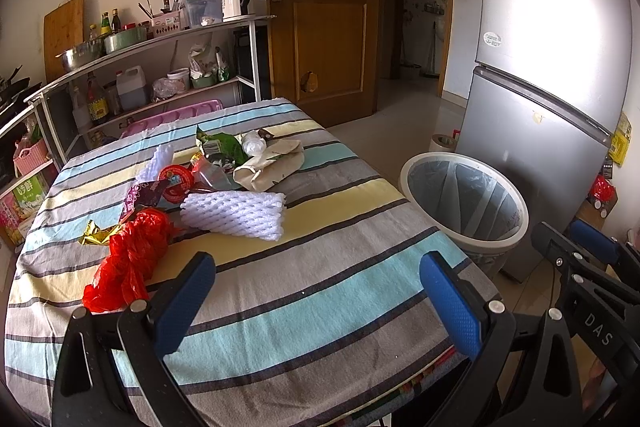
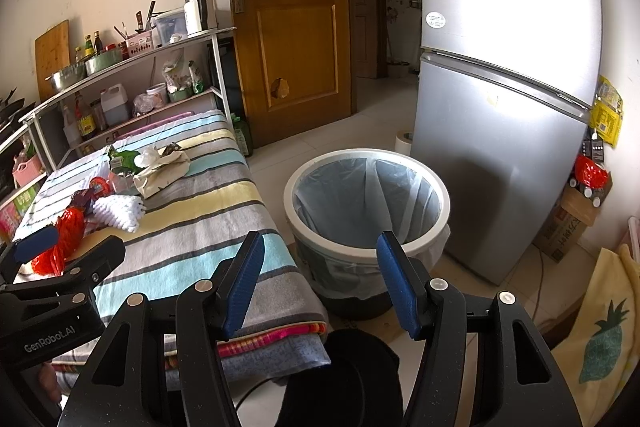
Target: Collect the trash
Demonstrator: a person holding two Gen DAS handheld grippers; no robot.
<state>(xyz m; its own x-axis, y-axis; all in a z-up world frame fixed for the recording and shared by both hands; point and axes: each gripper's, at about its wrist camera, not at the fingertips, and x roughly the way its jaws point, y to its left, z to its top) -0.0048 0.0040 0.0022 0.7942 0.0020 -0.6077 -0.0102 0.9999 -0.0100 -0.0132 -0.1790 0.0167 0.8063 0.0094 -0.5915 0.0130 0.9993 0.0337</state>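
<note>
The trash lay in one loose heap on the striped tablecloth [image 1: 304, 291], toward the far left part of the table. Two pieces of white foam netting were there: the larger one [image 1: 234, 215] lay flat with its long axis running roughly left to right, its nearer end toward the table's front edge, and a smaller one [image 1: 160, 159] sat behind it. One crumpled red plastic bag [image 1: 128, 255] stretched from the heap toward the left gripper [image 1: 320, 299], its long axis pointing near-left. One round red lid [image 1: 177, 183], one green snack wrapper [image 1: 222, 145], one beige cloth pouch [image 1: 268, 165] and one gold foil scrap [image 1: 94, 233] completed what could be counted; the tangle at the middle possibly hid more.

The left gripper hovered over the near cloth with its blue pads spread wide, holding nothing. The right gripper [image 2: 320, 287] likewise stood wide apart and empty, aimed at the single lined trash bin [image 2: 366, 163], which stood upright on the floor between the table and the grey refrigerator [image 2: 500, 87].
</note>
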